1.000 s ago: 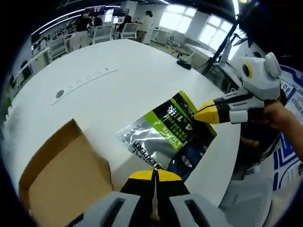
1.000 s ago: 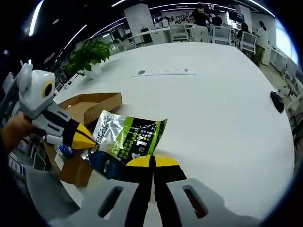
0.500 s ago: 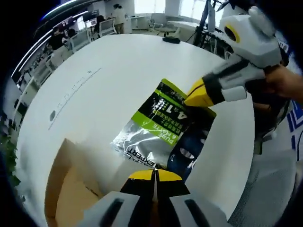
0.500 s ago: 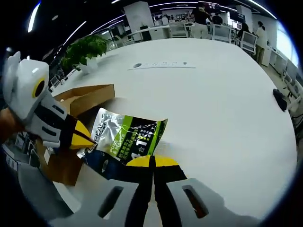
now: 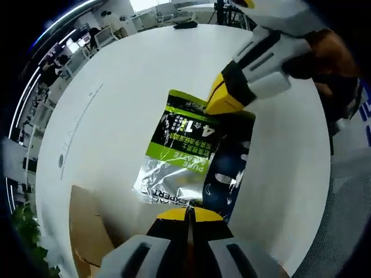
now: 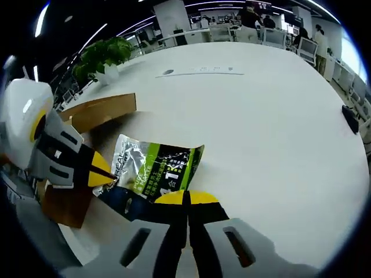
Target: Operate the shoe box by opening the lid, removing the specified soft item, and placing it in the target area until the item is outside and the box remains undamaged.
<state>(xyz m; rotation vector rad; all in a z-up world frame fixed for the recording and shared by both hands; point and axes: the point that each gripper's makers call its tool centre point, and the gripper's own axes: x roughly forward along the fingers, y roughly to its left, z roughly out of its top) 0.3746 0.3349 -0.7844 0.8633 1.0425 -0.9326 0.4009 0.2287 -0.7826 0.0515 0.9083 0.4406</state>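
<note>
both grippers, left gripper (image 5: 186, 212) and right gripper (image 6: 186, 197), clamped opposite pouch (image 5: 191, 159) edges, carrying it level over desk (image 6: 278, 116), clear of open shoe box (image 6: 93, 116).

Open office around a large white table

The table (image 6: 278, 116) spreads ahead of the jaws; a plant (image 6: 104, 55) stands at its far left edge, desks and chairs (image 6: 304, 49) beyond, under ceiling light strips (image 6: 43, 20).

The left gripper view looks steeply down at the white counter (image 5: 116, 116) from close range. The right gripper view faces it from the opposite side, angled lower across the counter. Both share the foil pouch (image 5: 191, 156) and cardboard box (image 6: 87, 116).
</note>
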